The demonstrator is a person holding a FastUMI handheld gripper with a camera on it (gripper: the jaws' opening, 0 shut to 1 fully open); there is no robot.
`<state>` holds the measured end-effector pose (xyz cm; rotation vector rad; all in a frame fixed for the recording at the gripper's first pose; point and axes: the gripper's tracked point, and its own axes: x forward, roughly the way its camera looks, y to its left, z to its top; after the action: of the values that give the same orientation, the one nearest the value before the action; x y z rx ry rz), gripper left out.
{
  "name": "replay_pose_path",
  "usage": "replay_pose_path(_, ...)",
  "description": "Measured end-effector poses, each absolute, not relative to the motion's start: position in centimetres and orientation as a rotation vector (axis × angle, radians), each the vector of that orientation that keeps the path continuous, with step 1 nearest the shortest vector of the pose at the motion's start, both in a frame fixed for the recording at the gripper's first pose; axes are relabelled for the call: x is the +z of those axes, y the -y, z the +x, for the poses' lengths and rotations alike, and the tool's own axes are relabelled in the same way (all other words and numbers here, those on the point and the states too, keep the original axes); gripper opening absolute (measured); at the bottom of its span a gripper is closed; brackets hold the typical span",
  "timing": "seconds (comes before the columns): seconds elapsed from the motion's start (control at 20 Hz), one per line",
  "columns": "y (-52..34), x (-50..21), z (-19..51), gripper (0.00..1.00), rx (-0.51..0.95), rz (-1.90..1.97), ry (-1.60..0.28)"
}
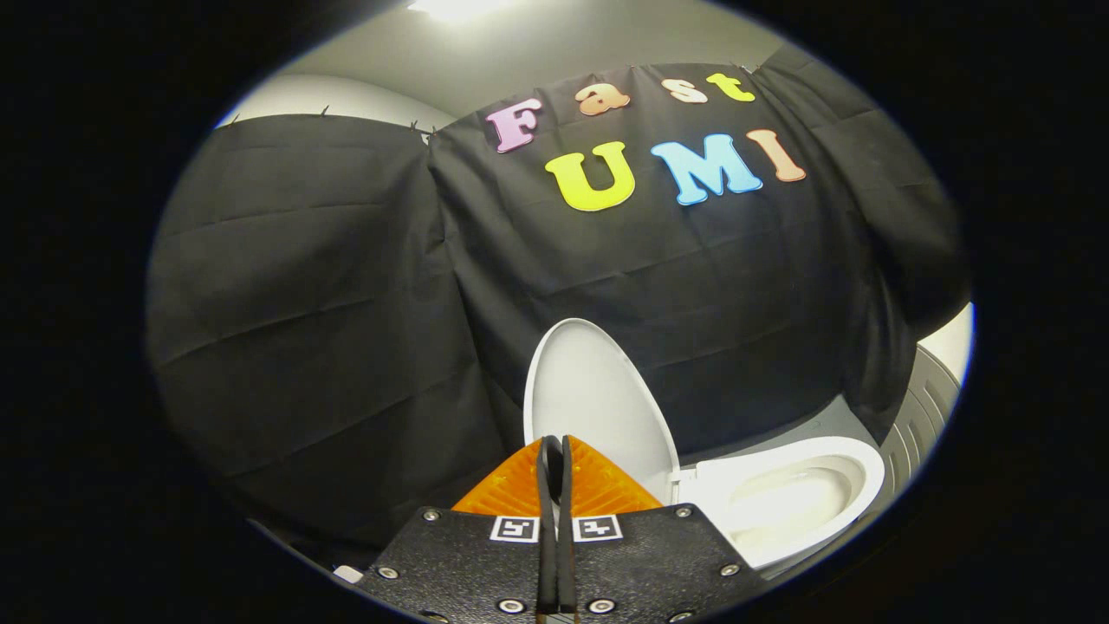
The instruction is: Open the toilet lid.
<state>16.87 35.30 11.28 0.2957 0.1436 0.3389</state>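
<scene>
The toilet lid (pixel 598 399) stands raised, a pale oval turned up on its hinge and leaning back toward the black cloth wall (pixel 329 303), a little below the centre of the frame. Its lower edge meets the hinge at the rear of the toilet bowl (pixel 797 498), which lies open to the lower right, its white rim curving around a pale, shadowed basin. The view is tilted, so the bowl seems to slope off toward the lower right. The gripper (pixel 554 451) sits at the bottom centre of the frame, just in front of the lid's lower part and to the left of the bowl; its two fingers are pressed together with only a thin dark seam between them, clenched on nothing, and their tips overlap the lid's lower edge in the picture, though whether they touch it cannot be told. Behind the fingers, the gripper's dark body (pixel 554 563) carries two small square markers and several screws. The creased cloth wall covers most of the frame behind the toilet. Above it, a pale ceiling (pixel 537 52) shows, with a bright light (pixel 455 7) at the top. At the far right, beside the bowl, stands a ribbed grey object (pixel 923 416).
</scene>
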Motion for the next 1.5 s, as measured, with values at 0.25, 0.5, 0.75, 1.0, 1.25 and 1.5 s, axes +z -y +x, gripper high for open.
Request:
replay_pose_path(0.25, -37.3, 11.1, 16.9, 0.00, 0.360, 0.280, -0.159)
replay_pose_path(0.5, -38.7, 10.8, 17.2, 0.00, 0.373, 0.293, -0.161)
replay_pose_path(0.75, -39.4, 11.1, 17.3, 0.00, 0.371, 0.283, -0.154)
replay_pose_path(1.0, -39.6, 11.2, 17.3, 0.06, 0.437, 0.285, -0.137)
replay_pose_path(1.25, -39.9, 9.7, 16.9, 0.65, 0.535, 0.350, -0.188)
replay_pose_path(1.5, -36.7, 12.6, 16.8, 0.96, 0.517, 0.309, -0.080)
